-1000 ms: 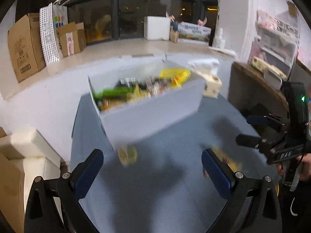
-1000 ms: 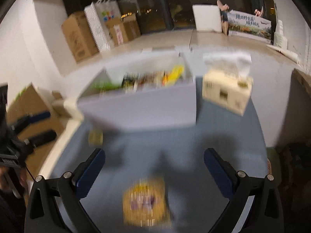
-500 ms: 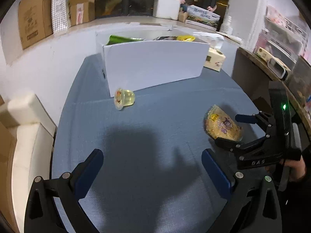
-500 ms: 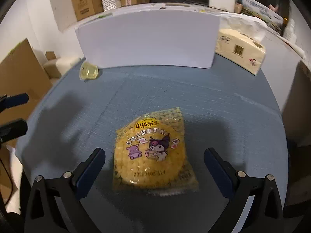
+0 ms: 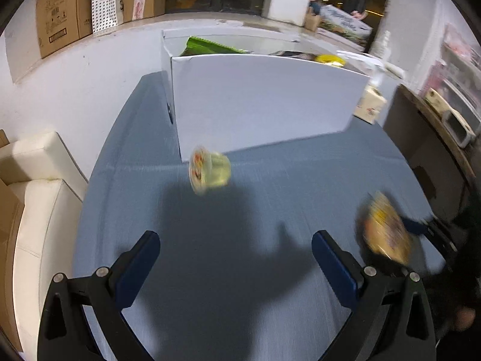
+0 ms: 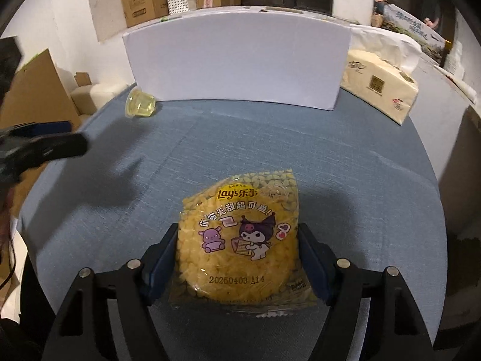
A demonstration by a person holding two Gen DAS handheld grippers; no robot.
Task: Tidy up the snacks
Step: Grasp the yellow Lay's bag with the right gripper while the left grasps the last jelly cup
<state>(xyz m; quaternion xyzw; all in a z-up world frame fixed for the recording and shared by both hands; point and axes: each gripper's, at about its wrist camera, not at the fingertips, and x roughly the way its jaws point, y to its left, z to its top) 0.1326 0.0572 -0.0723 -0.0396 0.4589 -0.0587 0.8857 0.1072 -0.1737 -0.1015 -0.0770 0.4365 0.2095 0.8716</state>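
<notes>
A yellow Lay's chip bag (image 6: 237,234) lies flat on the blue table cloth (image 6: 360,180). My right gripper (image 6: 237,255) straddles it with its jaws closing, and both blue pads touch the bag's sides. A small clear jelly cup (image 5: 210,170) lies on its side near the left corner of the white snack box (image 5: 264,99). My left gripper (image 5: 234,258) hangs open above bare cloth, short of the cup, with nothing between its fingers. In the left wrist view the chip bag (image 5: 384,228) shows blurred at the far right. Green and yellow packets stick out of the box.
A tissue pack (image 6: 378,87) sits right of the white box (image 6: 234,60). Cream cushions (image 5: 39,180) and cardboard boxes (image 5: 60,12) stand left of the table. A dark cabinet (image 5: 427,150) borders its right edge. Bare cloth lies between cup and bag.
Both grippers have come down toward the table. The right jaws have narrowed from wide apart onto the chip bag's sides. The left gripper has closed in on the jelly cup.
</notes>
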